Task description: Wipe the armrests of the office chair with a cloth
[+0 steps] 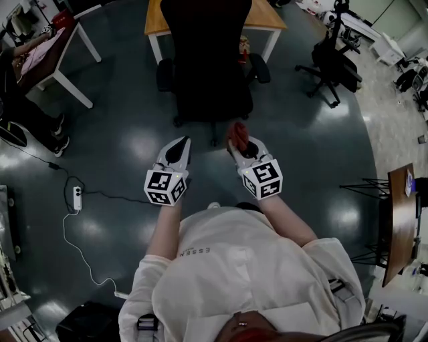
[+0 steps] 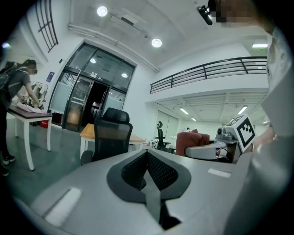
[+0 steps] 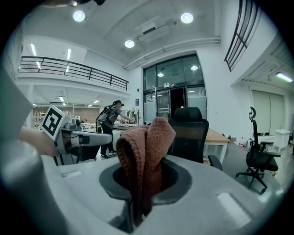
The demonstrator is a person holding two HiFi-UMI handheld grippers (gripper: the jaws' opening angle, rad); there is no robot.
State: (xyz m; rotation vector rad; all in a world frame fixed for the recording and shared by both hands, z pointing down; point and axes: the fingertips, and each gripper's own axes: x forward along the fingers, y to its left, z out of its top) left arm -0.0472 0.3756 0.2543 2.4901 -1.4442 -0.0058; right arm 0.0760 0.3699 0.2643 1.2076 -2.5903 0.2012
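A black office chair (image 1: 207, 60) stands ahead of me with its back toward me, its armrests (image 1: 165, 73) out on both sides. My right gripper (image 1: 235, 139) is shut on a reddish-brown cloth (image 3: 144, 153), which sticks up folded from between the jaws. It is held short of the chair's back and touches nothing. My left gripper (image 1: 180, 143) hangs beside it, shut and holding nothing. In the left gripper view the chair (image 2: 110, 137) is left of centre and the cloth (image 2: 193, 139) is at the right. The right gripper view has the chair (image 3: 189, 135) behind the cloth.
A wooden desk (image 1: 267, 17) stands behind the chair. A second black chair (image 1: 331, 63) is at the right. A person bends over a white table (image 1: 63, 57) at the left. A power strip (image 1: 77, 198) with cable lies on the floor at the left.
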